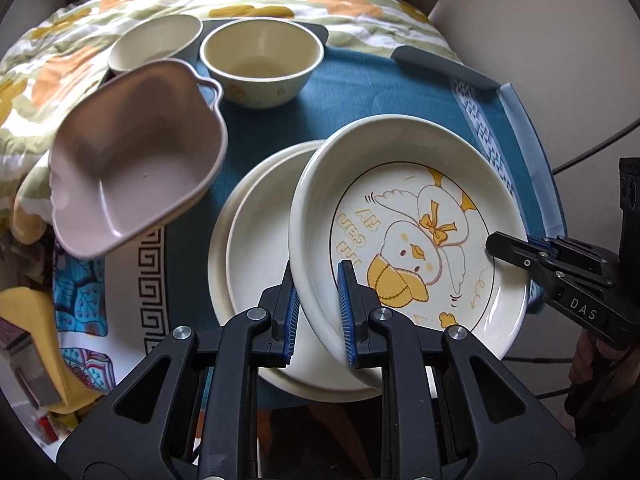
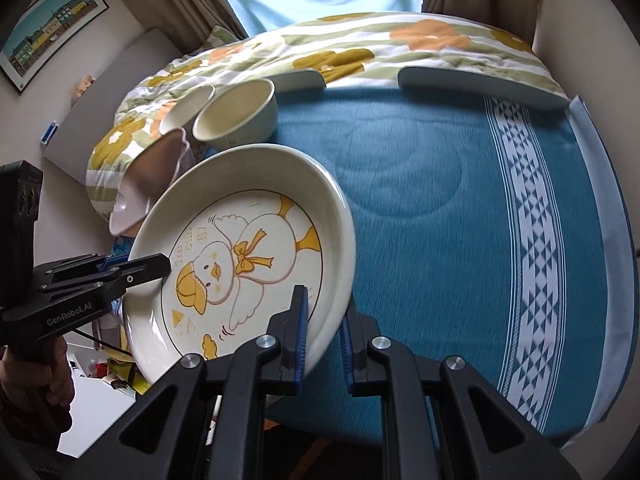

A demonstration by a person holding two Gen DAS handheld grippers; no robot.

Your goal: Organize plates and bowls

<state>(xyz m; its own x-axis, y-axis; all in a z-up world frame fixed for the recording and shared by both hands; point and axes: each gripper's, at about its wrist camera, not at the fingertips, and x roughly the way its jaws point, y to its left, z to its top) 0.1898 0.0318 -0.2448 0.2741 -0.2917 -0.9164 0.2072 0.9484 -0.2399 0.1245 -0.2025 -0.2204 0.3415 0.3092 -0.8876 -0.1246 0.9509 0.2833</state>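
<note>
"DAS" is read on the right gripper [image 1: 520, 258] at 3 o'clock in the left wrist view. "GenRobot.AI" is printed on the left gripper [image 2: 140, 268] at 9 o'clock in the right wrist view. Yellow lettering on the duck plate [image 1: 408, 240] cannot be read with certainty.

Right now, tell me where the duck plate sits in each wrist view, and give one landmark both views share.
Left wrist view: the duck plate fills the centre right, tilted, its near rim between the left gripper fingers.
Right wrist view: the duck plate sits centre left, its rim between the right gripper fingers.
Shared landmark: the cream bowl on the blue cloth behind the plate.
</note>
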